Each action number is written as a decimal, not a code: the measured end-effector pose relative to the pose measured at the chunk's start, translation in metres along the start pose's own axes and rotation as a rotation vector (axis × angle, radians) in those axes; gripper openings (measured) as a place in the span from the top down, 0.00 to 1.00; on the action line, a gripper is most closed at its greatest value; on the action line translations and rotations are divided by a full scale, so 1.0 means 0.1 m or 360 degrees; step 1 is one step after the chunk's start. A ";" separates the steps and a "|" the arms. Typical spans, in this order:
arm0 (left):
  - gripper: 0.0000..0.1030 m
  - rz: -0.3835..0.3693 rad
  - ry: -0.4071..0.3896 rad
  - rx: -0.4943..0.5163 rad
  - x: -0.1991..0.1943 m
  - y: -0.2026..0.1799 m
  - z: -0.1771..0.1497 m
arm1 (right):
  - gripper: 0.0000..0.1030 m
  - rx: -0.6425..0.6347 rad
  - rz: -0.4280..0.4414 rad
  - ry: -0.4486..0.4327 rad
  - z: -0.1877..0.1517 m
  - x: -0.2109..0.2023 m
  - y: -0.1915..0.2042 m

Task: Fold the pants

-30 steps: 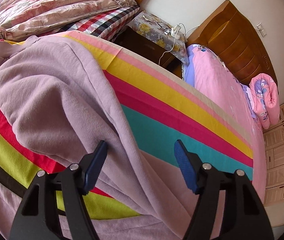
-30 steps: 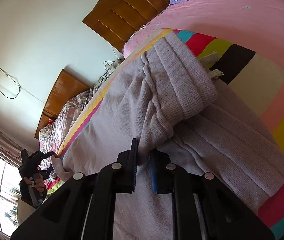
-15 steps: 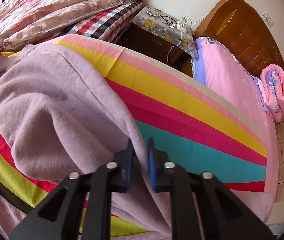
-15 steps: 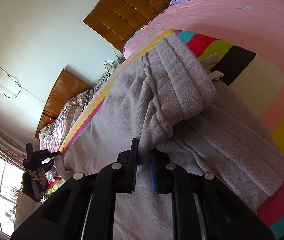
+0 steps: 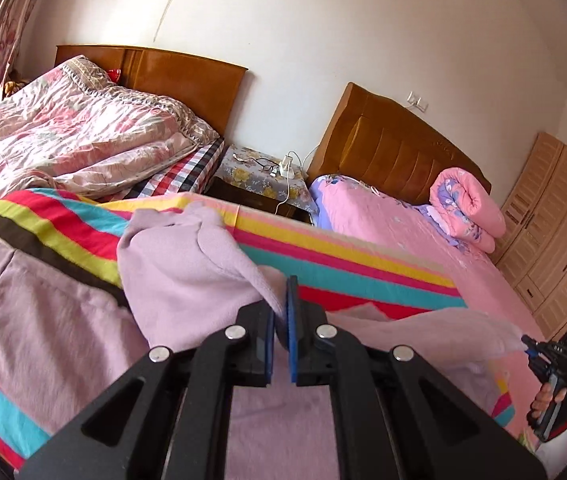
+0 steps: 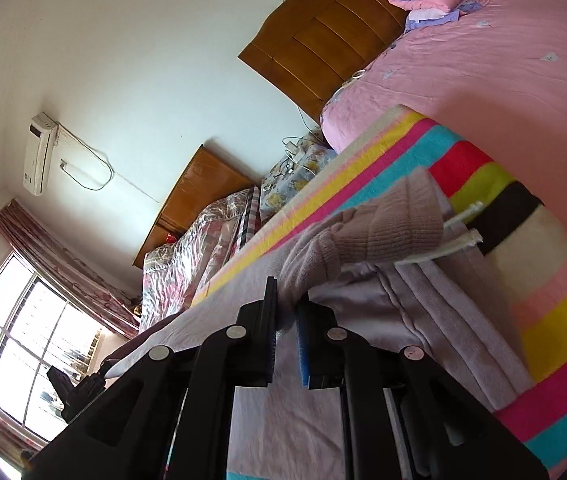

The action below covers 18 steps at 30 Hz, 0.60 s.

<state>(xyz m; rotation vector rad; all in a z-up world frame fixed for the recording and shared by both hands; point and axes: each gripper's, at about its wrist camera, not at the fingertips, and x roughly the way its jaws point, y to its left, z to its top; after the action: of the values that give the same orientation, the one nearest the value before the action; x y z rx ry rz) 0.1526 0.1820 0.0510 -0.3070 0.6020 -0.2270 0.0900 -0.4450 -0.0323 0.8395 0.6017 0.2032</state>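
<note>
Lilac knit pants [image 5: 187, 272] lie on a striped blanket [image 5: 343, 264] on a bed. My left gripper [image 5: 281, 316] is shut on a fold of the pants' leg end and holds it lifted off the blanket. My right gripper [image 6: 287, 312] is shut on the pants [image 6: 387, 224] near the ribbed waistband, also lifted; white drawstrings [image 6: 463, 236] hang from it. The right gripper also shows in the left wrist view [image 5: 555, 360], gripping the far end of the cloth. The left gripper shows small in the right wrist view [image 6: 79, 388].
A pink bed [image 5: 403, 240] with a rolled pink quilt [image 5: 467, 208] lies to the right. A second bed with a floral quilt [image 5: 75, 140] is at left, a nightstand [image 5: 259, 176] between them. A wardrobe [image 5: 555, 232] stands far right.
My left gripper closed on the pants leg and lifted it, tilting up toward the wall. My right gripper also rose with the waistband end. The pants now hang stretched between them.
</note>
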 end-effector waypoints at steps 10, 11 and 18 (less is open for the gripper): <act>0.95 -0.0037 0.0331 -0.0313 0.42 0.56 -1.05 | 0.92 0.0074 -0.0304 0.0130 -0.68 0.04 -0.54; 0.95 -0.0061 0.0311 -0.0314 0.42 0.56 -0.94 | 0.92 0.0058 -0.0304 0.0142 -0.64 0.05 -0.51; 0.95 0.0055 0.0122 -0.0102 0.09 0.18 -0.70 | 0.92 -0.0076 -0.0214 0.0076 -0.60 -0.20 -0.24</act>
<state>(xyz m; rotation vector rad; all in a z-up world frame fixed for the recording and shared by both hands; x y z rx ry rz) 0.1209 0.1810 -0.0151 -0.3504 0.6906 -0.1871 0.0376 -0.4309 -0.0728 0.7470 0.6932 0.1153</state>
